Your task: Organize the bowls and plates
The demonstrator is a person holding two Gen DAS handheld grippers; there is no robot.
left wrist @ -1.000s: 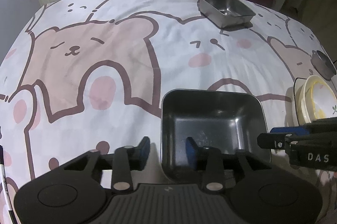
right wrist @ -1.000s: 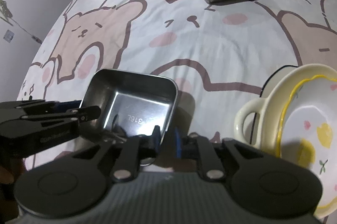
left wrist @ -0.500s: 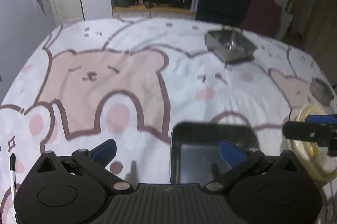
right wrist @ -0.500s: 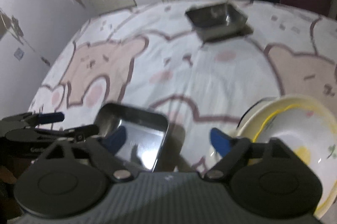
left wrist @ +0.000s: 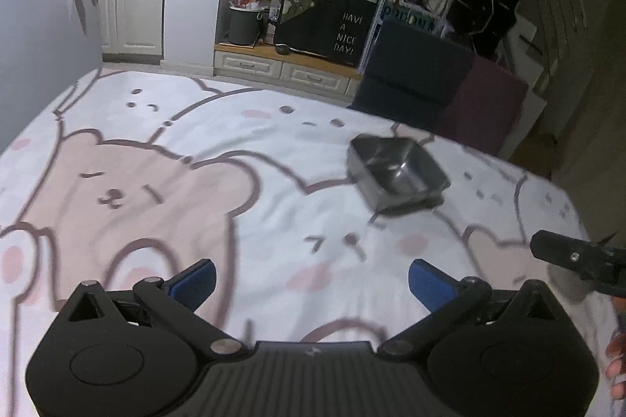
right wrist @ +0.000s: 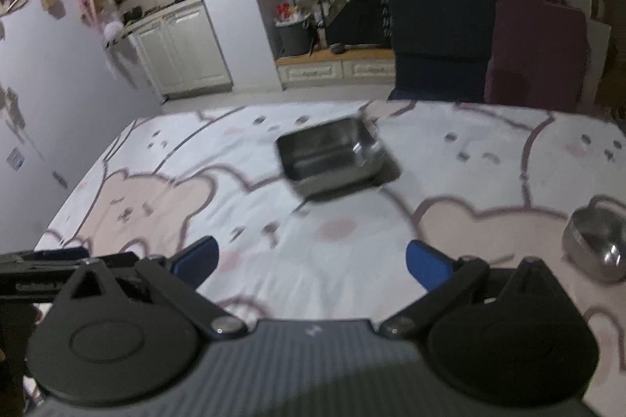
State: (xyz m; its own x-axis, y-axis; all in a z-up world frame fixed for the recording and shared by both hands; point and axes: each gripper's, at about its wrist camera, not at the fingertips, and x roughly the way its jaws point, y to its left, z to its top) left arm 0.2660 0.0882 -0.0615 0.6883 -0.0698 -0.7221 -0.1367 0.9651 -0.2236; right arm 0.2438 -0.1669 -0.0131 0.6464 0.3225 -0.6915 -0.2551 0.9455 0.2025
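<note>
A square steel tray [left wrist: 397, 175] sits alone far across the bear-print tablecloth [left wrist: 164, 182]; it also shows in the right wrist view [right wrist: 332, 158]. My left gripper [left wrist: 312, 280] is open and empty, raised above the cloth. My right gripper [right wrist: 312, 258] is open and empty too, and its tip shows at the right of the left wrist view [left wrist: 575, 256]. A small round steel bowl [right wrist: 596, 242] sits at the right. The near steel tray and the yellow-rimmed bowls are out of view.
A dark blue and maroon chair [right wrist: 489, 49] stands at the table's far edge. Behind it are a low cabinet [left wrist: 281, 64] with a bin and shelves. A wall runs along the left side. The left gripper's body shows at the left of the right wrist view [right wrist: 43, 272].
Both grippers opened, let go of the near steel tray, and rose and tilted up. The tray and the yellow-rimmed bowls dropped out of view; the far tray now sits ahead.
</note>
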